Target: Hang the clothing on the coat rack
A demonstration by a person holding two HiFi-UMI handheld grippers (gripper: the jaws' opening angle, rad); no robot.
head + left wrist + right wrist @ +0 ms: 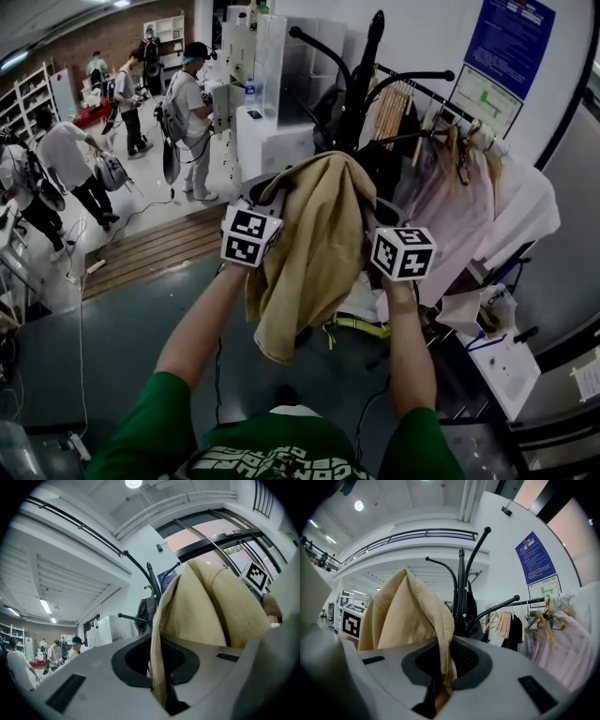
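A tan garment [314,248] hangs between my two grippers, held up in front of the black coat rack [361,84]. My left gripper [267,220] is shut on the garment's left edge, and the cloth [206,606] runs down between its jaws. My right gripper [380,234] is shut on the right edge, with a fold of cloth [410,616] pinched in its jaws. The rack's curved hooks [461,581] rise just behind the garment. A dark item [145,611] hangs on the rack.
A rail of hangers with pink and dark clothes [459,178] stands to the right of the rack. White cabinets [267,103] stand behind it. Several people [187,112] work at the far left. A poster [502,56] is on the wall.
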